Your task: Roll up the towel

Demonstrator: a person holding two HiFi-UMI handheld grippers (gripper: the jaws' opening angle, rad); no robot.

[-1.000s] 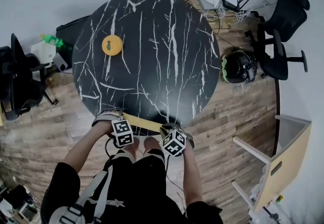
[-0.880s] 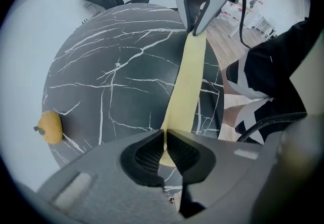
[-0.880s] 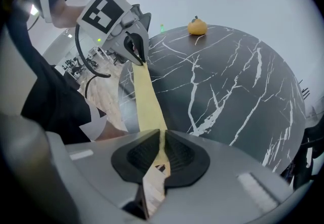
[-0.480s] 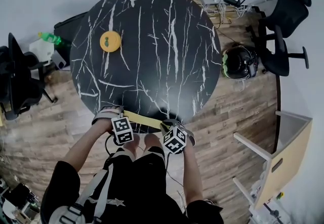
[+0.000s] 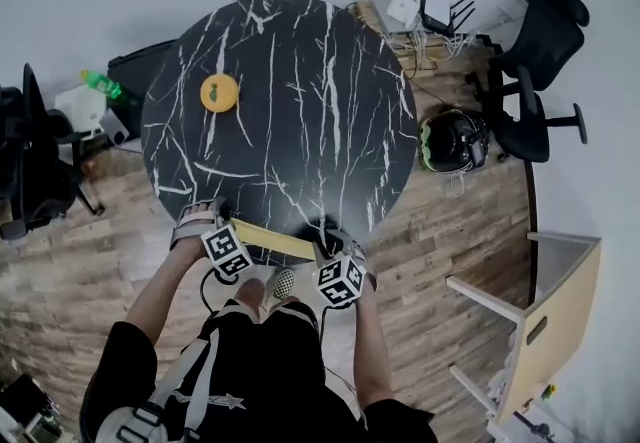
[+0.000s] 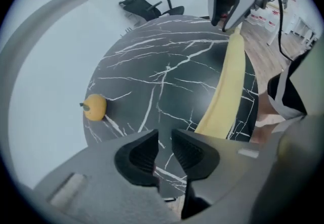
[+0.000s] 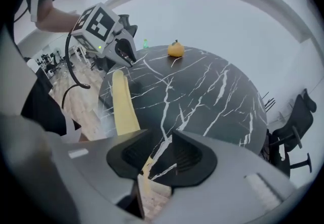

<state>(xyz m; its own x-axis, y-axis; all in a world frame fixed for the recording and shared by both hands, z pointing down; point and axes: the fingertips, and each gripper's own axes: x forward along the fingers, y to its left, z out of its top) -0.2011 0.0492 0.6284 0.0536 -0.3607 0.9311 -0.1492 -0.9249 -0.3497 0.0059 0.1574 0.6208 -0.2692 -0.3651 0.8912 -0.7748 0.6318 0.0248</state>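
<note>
Black top and grey straps worn with two grey grippers

A black short-sleeved top [image 5: 290, 371] is crossed by grey shoulder straps [image 5: 195, 376]. The left gripper [image 6: 164, 139] and right gripper [image 7: 167, 143] are cased in grey and fitted with black ribbed pads [image 6: 136, 154]. Each is topped by a black-and-white marker cube [image 5: 227, 251], and a black cable [image 7: 70, 66] is attached.

Yellow towel [image 5: 268, 238] lies as a narrow strip along the table [image 5: 290, 111] near edge

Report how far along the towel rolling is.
Done: the yellow towel lies as a long narrow strip along the table's near edge; I can't tell whether it is rolled or only folded. In hand: nothing. The left gripper and right gripper, at its ends, have just been opening. Left: possibly more rolling.
</note>
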